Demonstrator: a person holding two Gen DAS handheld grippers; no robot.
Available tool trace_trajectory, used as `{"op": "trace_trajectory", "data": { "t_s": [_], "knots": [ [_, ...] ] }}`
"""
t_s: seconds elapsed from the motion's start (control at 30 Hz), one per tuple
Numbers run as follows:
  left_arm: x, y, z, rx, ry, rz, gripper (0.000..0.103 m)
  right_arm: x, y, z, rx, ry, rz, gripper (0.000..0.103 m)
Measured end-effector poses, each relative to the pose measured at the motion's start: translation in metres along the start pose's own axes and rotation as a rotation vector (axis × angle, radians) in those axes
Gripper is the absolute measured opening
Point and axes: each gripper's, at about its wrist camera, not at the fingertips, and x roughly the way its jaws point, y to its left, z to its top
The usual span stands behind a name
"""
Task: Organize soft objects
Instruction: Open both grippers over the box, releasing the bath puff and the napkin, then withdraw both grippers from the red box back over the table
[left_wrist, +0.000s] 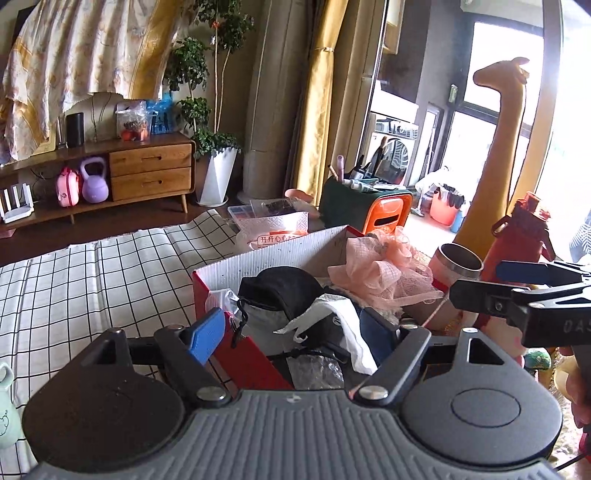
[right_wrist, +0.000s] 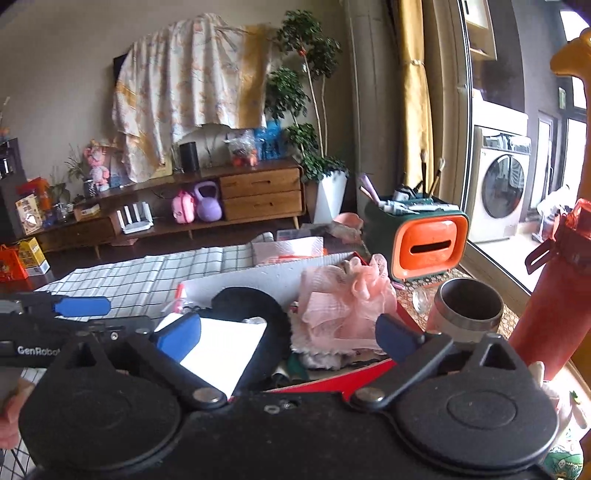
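A red box with a white inner wall (left_wrist: 266, 254) (right_wrist: 266, 275) holds soft things: a pink mesh bath puff (left_wrist: 384, 273) (right_wrist: 343, 302), a black pouch (left_wrist: 280, 291) (right_wrist: 258, 306) and a crumpled white tissue (left_wrist: 332, 321). The right wrist view also shows a flat white sheet (right_wrist: 221, 354) in the box. My left gripper (left_wrist: 291, 332) (right_wrist: 99, 315) hovers open over the box's near end, its blue pads touching nothing. My right gripper (right_wrist: 288, 338) (left_wrist: 487, 282) is open just as wide above the box's right side and holds nothing.
A steel cup (right_wrist: 469, 306) and a red bottle (right_wrist: 554, 295) stand right of the box. An orange and green organiser (right_wrist: 424, 243) sits behind it. A checked cloth (left_wrist: 92, 277) covers the surface on the left. A yellow giraffe figure (left_wrist: 495, 147) rises at the right.
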Motion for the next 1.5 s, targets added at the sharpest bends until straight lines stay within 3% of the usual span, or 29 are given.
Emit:
{"op": "trace_trajectory", "data": {
  "t_s": [0.37,0.8,1.5],
  "knots": [
    [-0.043,-0.005,-0.027,0.026,-0.019,-0.025,0.084,-0.046,0.022,-0.025,-0.010,-0.063,0.053,0.103],
    [-0.085,-0.003,-0.049,0.011,-0.040,-0.013,0.103,-0.081,0.055,-0.052,-0.041,-0.124,0.106,0.103],
    [-0.130,0.000,-0.071,-0.002,-0.076,0.025,0.103,-0.109,0.077,-0.074,0.021,-0.154,0.082,0.103]
  ]
}}
